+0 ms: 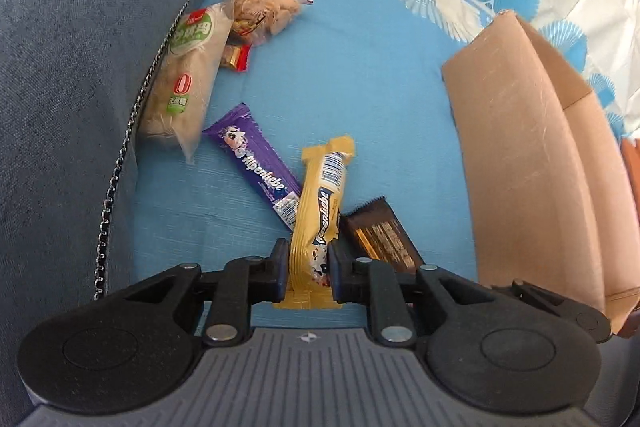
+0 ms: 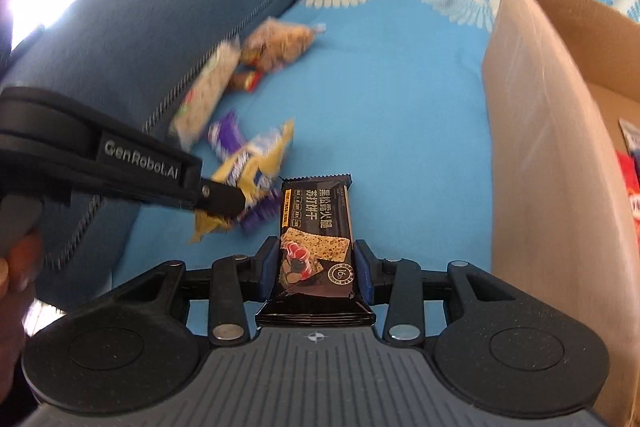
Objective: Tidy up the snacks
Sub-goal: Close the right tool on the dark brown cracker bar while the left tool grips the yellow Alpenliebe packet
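My left gripper (image 1: pixel 308 263) is shut on a yellow Alpenliebe bar (image 1: pixel 320 211), its pads pinching the lower half. The right wrist view shows the same gripper (image 2: pixel 224 203) coming in from the left with the yellow bar (image 2: pixel 256 163) blurred. A purple Alpenliebe bar (image 1: pixel 252 155) lies on the blue cover just beside and partly under it. My right gripper (image 2: pixel 316 263) is shut on a dark cracker pack (image 2: pixel 316 227), held lengthwise above the cover. That pack (image 1: pixel 380 235) also shows to the right of the yellow bar. An open cardboard box (image 2: pixel 532 147) stands at the right.
By the blue sofa arm (image 1: pixel 80 67) lie a pale bag with a green label (image 1: pixel 184 79), a clear bag of crackers (image 1: pixel 260 11) and a small red-gold candy (image 1: pixel 236 58). A metal chain (image 1: pixel 116 167) runs along the arm. Red packets (image 2: pixel 628 179) sit inside the box.
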Available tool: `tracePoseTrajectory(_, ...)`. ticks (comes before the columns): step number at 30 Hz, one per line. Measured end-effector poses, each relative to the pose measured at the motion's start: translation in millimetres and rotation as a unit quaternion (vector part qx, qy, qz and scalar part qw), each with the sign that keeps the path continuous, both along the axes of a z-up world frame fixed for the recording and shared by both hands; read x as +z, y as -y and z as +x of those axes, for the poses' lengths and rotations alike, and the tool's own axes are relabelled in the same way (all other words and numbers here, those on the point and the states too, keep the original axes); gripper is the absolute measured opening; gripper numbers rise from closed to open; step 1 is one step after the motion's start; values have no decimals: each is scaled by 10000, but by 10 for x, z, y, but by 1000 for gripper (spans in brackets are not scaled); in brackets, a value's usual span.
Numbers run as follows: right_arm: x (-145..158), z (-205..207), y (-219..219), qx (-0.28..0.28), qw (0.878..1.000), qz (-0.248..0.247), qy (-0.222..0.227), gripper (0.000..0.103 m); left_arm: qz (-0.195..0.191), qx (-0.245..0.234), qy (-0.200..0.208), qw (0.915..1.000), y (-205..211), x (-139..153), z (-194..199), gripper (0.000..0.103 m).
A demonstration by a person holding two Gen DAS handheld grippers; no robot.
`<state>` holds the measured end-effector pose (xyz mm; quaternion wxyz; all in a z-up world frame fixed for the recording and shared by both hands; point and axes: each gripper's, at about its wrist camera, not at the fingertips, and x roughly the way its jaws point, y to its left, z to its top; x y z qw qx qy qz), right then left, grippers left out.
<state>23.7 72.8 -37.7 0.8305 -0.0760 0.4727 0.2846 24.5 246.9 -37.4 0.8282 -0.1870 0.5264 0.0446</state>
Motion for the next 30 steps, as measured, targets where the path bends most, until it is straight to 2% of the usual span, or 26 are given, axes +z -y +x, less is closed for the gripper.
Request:
tracePoseTrajectory(3,-24,-37,23,167,9998,-61,8,42,32,85,156,9998,15,39,-11,39)
tracePoseTrajectory(7,-43,-24,41,242,9997,-41,1,43,121,53,125,9998,73,8,50,44)
tracePoseTrajectory(14,-97,25,-23,306,9995,-116,-2,49,207,-116,-24,9997,156,-76,181,44)
tracePoseTrajectory(17,-121,30,-54,313,9994,-159,-12,49,329,-174,-126,9992,193,-117,214,41)
tracePoseTrajectory(19,-131,28,-93,317,9993,-219,22,49,390,-210,-144,9989,208,-125,228,27)
tracePoseTrajectory(22,-151,17,-129,341,9989,-319,61,49,409,-193,-67,9990,202,-112,222,23)
tracePoseTrajectory(23,-152,7,-137,357,9987,-360,104,45,398,-165,-29,9991,191,-99,212,21)
tracePoseTrajectory(28,-116,1,-95,236,9990,-295,250,41,240,82,552,9982,106,100,99,17)
tracePoseTrajectory(30,-91,2,-63,190,9991,-256,296,41,222,197,667,9973,68,156,48,17)
